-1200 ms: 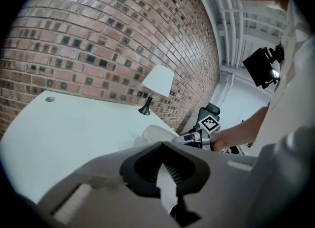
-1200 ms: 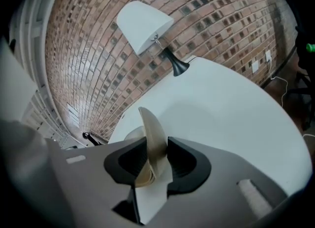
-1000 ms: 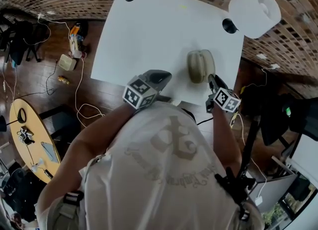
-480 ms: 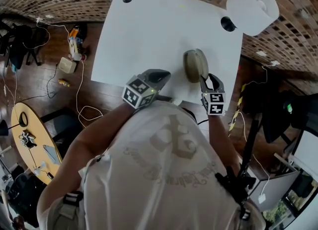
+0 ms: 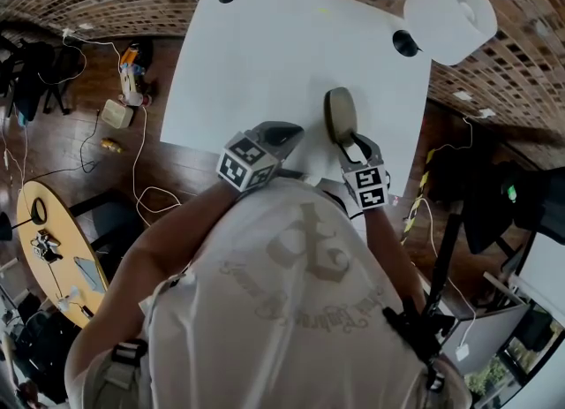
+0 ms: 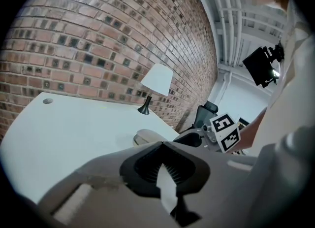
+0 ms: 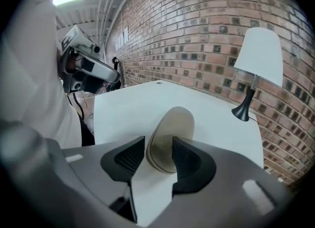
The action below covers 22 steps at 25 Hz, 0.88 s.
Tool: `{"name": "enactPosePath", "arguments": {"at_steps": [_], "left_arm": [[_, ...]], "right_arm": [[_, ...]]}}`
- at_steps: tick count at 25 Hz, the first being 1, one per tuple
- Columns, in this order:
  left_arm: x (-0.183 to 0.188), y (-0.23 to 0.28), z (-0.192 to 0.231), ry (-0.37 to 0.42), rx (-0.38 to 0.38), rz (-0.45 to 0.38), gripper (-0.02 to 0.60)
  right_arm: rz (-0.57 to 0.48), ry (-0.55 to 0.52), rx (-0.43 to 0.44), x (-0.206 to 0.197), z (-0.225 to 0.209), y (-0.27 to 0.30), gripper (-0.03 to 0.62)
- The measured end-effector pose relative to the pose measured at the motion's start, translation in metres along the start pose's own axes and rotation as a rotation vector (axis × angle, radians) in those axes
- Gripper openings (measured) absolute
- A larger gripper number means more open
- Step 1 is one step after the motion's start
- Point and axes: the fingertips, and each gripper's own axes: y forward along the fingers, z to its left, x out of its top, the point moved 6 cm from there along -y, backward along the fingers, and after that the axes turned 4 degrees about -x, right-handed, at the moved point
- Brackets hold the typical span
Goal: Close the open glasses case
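The glasses case [image 5: 338, 114] stands on edge right of centre in the head view, near the lower edge of the white table [image 5: 265, 45], with only a seam showing between its halves. The right gripper [image 5: 353, 147] straddles its near end, jaws opening, judged a release. The left gripper [image 5: 284, 136] rests lower centre, jaws together, empty. A lamp [image 5: 452, 11], upper right, stands well apart; nothing obstructs

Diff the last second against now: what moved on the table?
The right gripper swung left in the head view and rolled; its jaws, opening, now straddle the near end of the glasses case without clamping it. The case went from gaping to shut or nearly so and slid slightly left. The left gripper and lamp stayed put.
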Motion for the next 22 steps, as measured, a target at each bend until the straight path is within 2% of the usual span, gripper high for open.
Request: {"name": "enactPosePath", "arguments": {"at_steps": [3, 13, 22], "left_arm": [[-0.001, -0.001, 0.001, -0.003, 0.004, -0.001, 0.006], [-0.001, -0.006, 0.005, -0.017, 0.017, -0.01, 0.008], [-0.002, -0.006, 0.008, -0.015, 0.011, -0.014, 0.008]], "right_arm": [[0.007, 0.03, 0.019, -0.001, 0.002, 0.005, 0.163], [0.015, 0.176, 0.006, -0.009, -0.011, 0.013, 0.011], [0.008, 0.238, 0.002, -0.008, -0.008, 0.015, 0.008]]}}
